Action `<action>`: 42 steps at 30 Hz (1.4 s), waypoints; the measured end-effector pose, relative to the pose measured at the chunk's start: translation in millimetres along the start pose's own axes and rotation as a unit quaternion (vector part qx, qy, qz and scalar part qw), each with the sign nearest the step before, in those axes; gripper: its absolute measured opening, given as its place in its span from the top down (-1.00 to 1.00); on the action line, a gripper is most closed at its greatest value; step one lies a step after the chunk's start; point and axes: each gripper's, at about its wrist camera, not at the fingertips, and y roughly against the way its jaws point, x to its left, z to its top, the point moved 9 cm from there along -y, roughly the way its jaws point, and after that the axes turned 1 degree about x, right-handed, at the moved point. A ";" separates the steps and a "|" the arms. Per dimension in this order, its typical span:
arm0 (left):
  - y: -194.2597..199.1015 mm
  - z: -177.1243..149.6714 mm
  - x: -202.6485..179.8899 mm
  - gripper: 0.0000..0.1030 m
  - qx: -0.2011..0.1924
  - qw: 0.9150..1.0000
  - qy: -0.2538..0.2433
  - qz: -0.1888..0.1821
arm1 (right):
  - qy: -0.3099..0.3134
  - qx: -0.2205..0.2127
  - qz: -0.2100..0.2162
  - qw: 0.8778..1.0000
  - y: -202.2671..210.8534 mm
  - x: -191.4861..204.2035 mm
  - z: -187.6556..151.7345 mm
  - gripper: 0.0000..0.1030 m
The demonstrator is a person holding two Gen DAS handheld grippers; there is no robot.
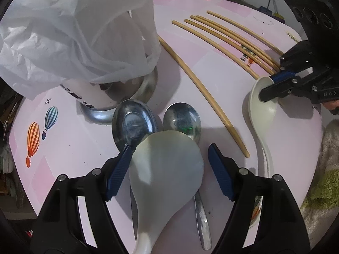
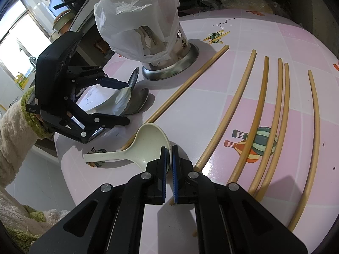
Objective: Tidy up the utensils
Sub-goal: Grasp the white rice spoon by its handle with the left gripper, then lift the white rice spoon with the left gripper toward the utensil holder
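Left wrist view: my left gripper has its blue pads spread wide on either side of a pale rice paddle, whose broad blade sits between them; one pad is close to the blade's edge, but I cannot tell whether it touches. Under the paddle lie two metal spoons, bowls up, side by side on the pink table. Just beyond them stands a metal utensil holder draped in a white plastic bag. One bamboo chopstick lies alone beside the spoons. Five more lie in a loose row farther toward my right, with bare tabletop between the two groups.

Right wrist view: my right gripper is clamped on the rim of a cream ladle, its pads nearly together with the thin edge pinched between them. The ladle's handle points toward the table's near edge, which is close, with floor showing past it. The single chopstick's end is hidden behind the ladle bowl. The left gripper hovers near the holder.
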 end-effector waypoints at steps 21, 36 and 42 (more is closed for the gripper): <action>14.9 -2.1 -2.9 -0.19 -0.021 0.999 -0.001 0.033 | -0.001 0.000 -0.007 1.000 -1.4 0.9 0.9 0.89; 83.3 3.6 5.5 -0.19 -0.110 0.987 0.051 0.103 | 0.001 -0.016 -0.034 0.999 6.0 -0.5 5.9 0.90; 109.6 4.8 11.0 -0.19 -0.139 0.980 0.076 0.124 | 0.004 -0.023 -0.045 0.999 9.1 2.5 6.1 0.90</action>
